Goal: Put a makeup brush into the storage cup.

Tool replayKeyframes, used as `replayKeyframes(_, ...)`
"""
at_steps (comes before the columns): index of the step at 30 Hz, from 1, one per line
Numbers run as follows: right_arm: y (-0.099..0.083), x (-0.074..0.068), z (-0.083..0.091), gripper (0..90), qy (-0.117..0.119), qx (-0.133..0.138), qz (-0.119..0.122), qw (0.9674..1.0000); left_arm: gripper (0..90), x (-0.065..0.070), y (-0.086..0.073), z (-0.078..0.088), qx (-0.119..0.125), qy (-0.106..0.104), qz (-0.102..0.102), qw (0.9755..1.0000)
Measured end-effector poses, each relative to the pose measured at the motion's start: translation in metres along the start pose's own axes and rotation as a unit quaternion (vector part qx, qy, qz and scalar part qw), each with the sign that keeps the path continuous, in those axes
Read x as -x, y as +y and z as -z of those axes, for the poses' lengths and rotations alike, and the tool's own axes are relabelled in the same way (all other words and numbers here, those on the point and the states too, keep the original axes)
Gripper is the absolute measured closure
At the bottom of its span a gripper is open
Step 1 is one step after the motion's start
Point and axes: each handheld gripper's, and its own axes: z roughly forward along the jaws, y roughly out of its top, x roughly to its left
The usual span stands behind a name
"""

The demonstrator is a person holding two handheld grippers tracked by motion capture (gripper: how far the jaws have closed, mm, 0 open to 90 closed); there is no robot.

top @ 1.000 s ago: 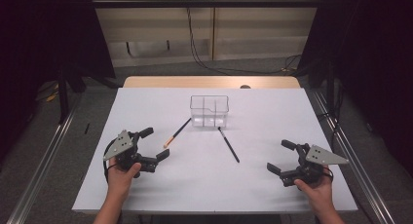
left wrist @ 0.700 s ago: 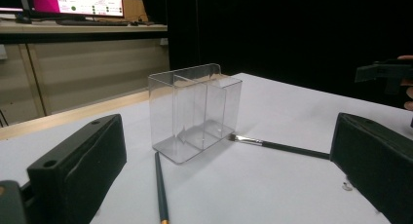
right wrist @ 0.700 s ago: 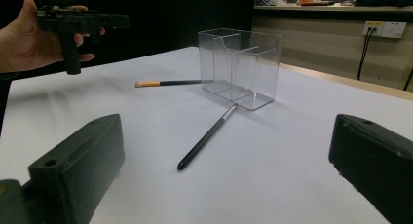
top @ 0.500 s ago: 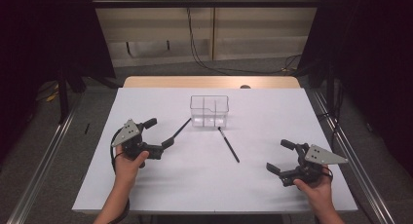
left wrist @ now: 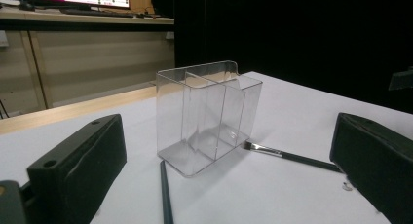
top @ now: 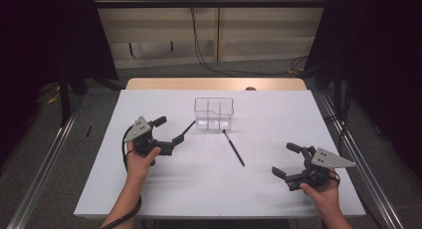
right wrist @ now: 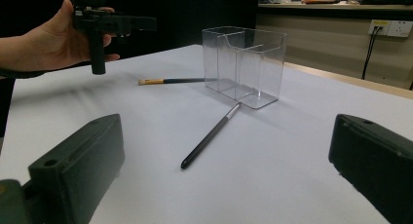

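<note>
Left hand-held gripper (top: 167, 133), jaws wide and empty, is advancing across the tabletop (top: 169, 184) onto the brush (top: 187, 128) lying just ahead between them beside the organizer (top: 214, 113), likely readying a grasp, while the right hand-held gripper (top: 287, 162) is waiting open.

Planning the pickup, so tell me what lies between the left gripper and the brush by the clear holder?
Nothing: in the left gripper view, bare white table separates the open left gripper from the brush.

Each gripper is built of black blocky parts, and a grey three-cornered plate is carried on top. A black cable is trailed from the left gripper (top: 165, 134). Bare forearms are seen, no sleeves.
</note>
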Motion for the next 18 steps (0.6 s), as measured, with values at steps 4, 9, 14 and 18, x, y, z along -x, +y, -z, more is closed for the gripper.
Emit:
replayKeyframes(4, 0.000, 0.000, -0.001, 0.0, 0.001, -0.001, 0.000, 1.0000, 0.0, -0.002, 0.001, -0.006, -0.003, 0.000, 0.000, 1.0000)
replayKeyframes(9, -0.001, 0.000, -0.001, 0.0, 0.003, -0.002, 0.000, 1.0000, 0.0, -0.006, 0.003, -0.012, -0.006, 0.004, 0.003, 1.0000)
replayKeyframes(14, 0.000, 0.000, -0.001, 0.0, 0.004, -0.002, 0.001, 1.0000, 0.0, -0.010, 0.005, -0.017, -0.013, 0.008, 0.000, 0.9999)
replayKeyframes(18, 0.000, 0.000, -0.001, 0.0, 0.004, -0.002, 0.001, 1.0000, 0.0, -0.012, 0.007, -0.022, -0.023, 0.009, 0.000, 0.9997)
